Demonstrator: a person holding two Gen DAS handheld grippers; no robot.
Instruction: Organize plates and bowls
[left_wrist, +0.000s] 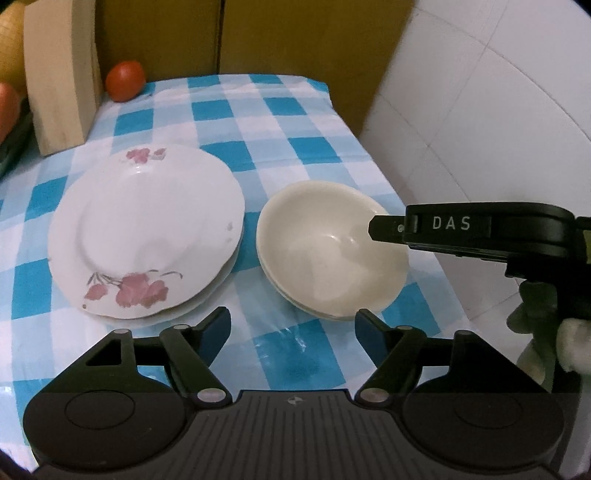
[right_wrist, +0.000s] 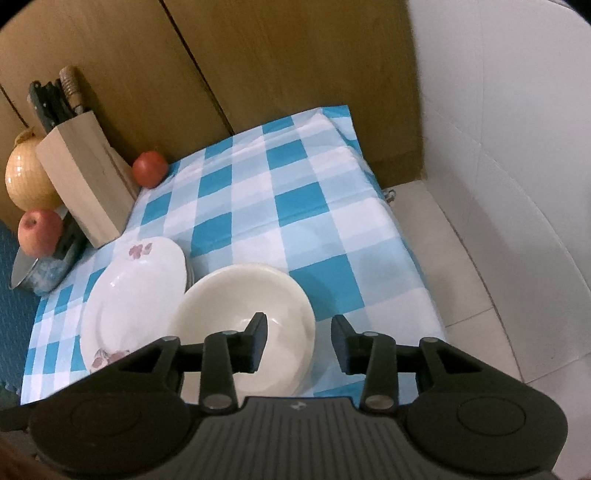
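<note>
Both stacks look finished — floral plates (left_wrist: 144, 229) at centre-left, cream bowls (left_wrist: 332, 254) nested just beside them at centre. The left gripper (left_wrist: 291, 325) and right gripper (right_wrist: 299, 339) stand spread, pinching nothing — backing away seems next.

Blue-and-white checked tablecloth (right_wrist: 295, 206) covers table ahead of gripper. Brown wooden cabinet doors (right_wrist: 258, 66) behind table's far edge. White tiled wall (left_wrist: 480, 110) to right. Pale tiled floor (right_wrist: 461, 266) below right of table. Light dim, soft.
</note>
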